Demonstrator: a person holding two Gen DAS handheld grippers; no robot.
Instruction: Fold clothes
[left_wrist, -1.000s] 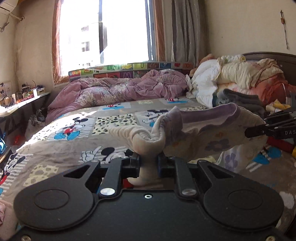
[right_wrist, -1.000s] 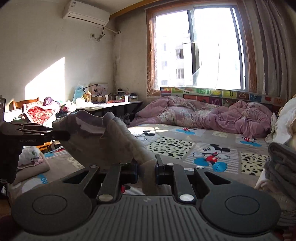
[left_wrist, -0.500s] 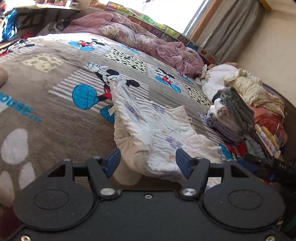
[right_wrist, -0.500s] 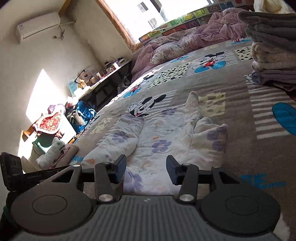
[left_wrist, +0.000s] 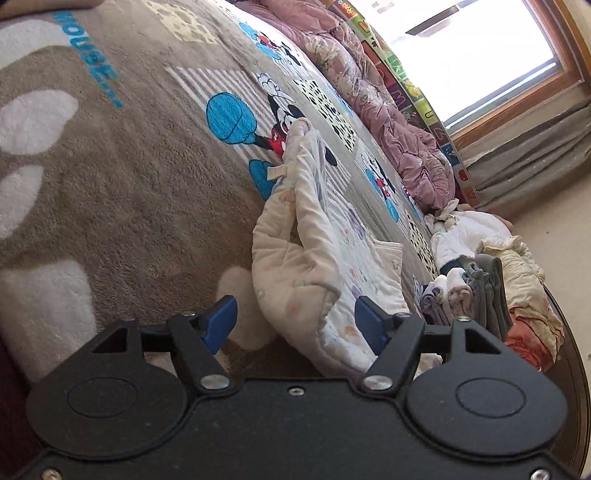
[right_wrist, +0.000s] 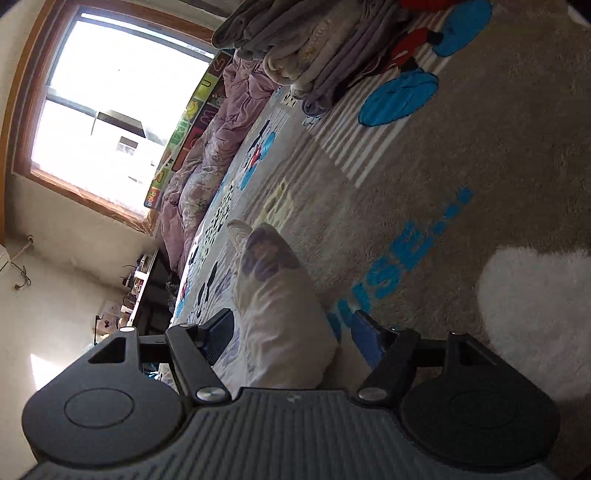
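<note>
Left gripper is spread wide, nothing clamped; right gripper likewise spread, nothing clamped; both sit low over the blanket on the bed.

The garment, a small cream quilted piece with pale flower print, lies flat-ish on the blanket; its near edge bulges up between the left fingers without being pinched; a narrow end stretches away toward the mouse print; one flap on the far side sticks out.

Right view: a rounded puffy fold of the same garment rises between the right fingers, purple flower on top; pads look apart from the cloth on both sides, though contact at the base is hidden by the gripper body.

Judgement: step in hand is the gap between folds; garment is laid down and released, not neat, at best one fold in; lumpy near both grippers.

Next move calls for: pick one clean edge per gripper, close on a single layer or a deliberate double, not the bulge; lift low, carry across, lay flat; the quilted cloth looks springy, so press down after release.

Stack of folded clothes sits well apart on the bed, with a looser pile at the headboard; likely destination once folding is done; the pink quilt by the window is out of the way.
</note>
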